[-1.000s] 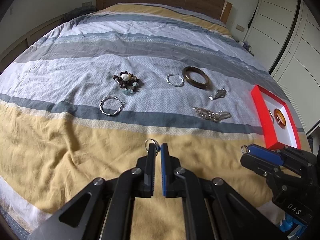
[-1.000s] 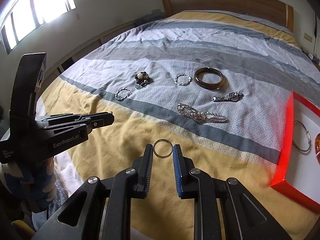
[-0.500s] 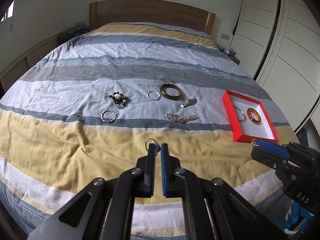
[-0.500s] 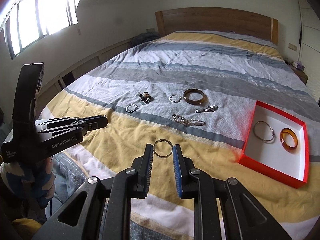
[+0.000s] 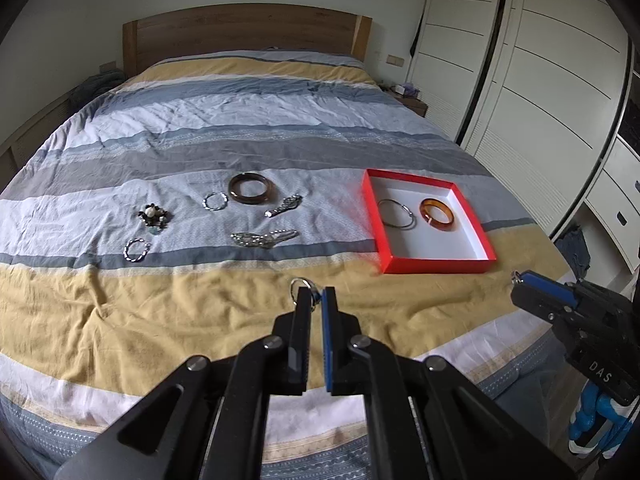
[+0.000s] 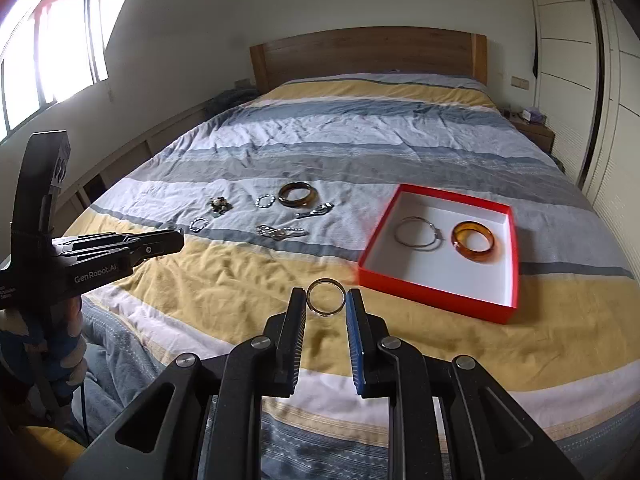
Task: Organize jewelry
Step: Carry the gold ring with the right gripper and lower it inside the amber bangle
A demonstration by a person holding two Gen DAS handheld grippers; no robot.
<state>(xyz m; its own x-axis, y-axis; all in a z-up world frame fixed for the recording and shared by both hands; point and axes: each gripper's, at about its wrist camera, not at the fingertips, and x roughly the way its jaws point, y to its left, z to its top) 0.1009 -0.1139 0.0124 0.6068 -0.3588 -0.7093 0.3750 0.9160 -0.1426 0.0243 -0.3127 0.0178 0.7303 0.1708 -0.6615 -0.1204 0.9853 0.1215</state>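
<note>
Presently both grippers' jaws clamp one ring each; red box holds two bangles.

bed | wooden headboard | white wardrobe | bright window

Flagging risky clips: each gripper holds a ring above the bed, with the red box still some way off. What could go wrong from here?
1. The right gripper pinches its ring only at two edge points, so it could twist out and drop onto the yellow stripe of the bedspread.
2. The left gripper shows just a sliver of its ring past the jaws; a slip seems possible.
3. A release over the red box could land on the thin hoop or amber bangle.
</note>
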